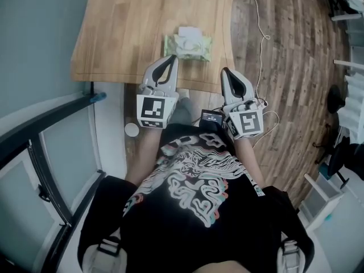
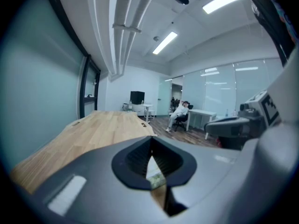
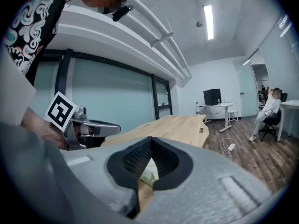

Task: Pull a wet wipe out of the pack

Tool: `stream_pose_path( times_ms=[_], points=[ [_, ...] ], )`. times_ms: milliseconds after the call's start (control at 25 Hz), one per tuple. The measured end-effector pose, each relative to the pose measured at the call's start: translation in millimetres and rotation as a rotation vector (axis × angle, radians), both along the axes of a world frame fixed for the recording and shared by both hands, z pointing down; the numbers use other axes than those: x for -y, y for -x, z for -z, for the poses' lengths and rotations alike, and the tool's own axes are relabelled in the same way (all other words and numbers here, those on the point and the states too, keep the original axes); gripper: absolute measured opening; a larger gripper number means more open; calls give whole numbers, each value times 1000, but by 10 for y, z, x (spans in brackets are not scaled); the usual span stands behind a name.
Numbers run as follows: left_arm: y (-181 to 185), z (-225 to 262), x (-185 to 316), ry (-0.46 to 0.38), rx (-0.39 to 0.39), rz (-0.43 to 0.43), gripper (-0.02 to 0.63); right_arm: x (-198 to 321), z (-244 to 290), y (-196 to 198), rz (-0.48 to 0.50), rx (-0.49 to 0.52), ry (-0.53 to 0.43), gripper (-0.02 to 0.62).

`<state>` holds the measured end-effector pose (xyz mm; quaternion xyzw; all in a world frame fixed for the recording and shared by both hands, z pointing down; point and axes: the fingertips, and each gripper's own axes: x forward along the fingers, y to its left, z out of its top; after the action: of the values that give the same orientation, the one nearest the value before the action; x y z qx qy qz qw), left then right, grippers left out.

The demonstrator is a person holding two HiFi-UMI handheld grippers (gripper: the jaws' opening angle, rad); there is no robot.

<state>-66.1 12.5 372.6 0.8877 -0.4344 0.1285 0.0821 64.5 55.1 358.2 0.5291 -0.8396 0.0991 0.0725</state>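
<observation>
wet wipe pack [image 1: 187,45] flat on counter [image 1: 125,27], just inside near edge, long axis crosswise | left tool [image 1: 170,60] closed, empty, nearer, pack ahead-right | right tool [image 1: 226,73] closed, empty, pack ahead-left

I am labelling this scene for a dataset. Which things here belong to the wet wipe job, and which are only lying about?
For the job:
wet wipe pack
left gripper
right gripper
wooden table under the pack

Lying about:
white cable on the floor
white round object on the floor
seated person far behind
</observation>
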Motion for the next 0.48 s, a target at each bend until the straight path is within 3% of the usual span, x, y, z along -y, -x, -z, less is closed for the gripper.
stream_pose_path(
  times_ms=[200, 480],
  points=[
    [-20, -76, 182, 22, 15, -46, -12, 198, -45, -3, -30, 13, 14, -2],
    [-167, -104, 379, -21, 64, -130, -11, 352, -191, 15, -52, 8, 47, -2]
  ],
)
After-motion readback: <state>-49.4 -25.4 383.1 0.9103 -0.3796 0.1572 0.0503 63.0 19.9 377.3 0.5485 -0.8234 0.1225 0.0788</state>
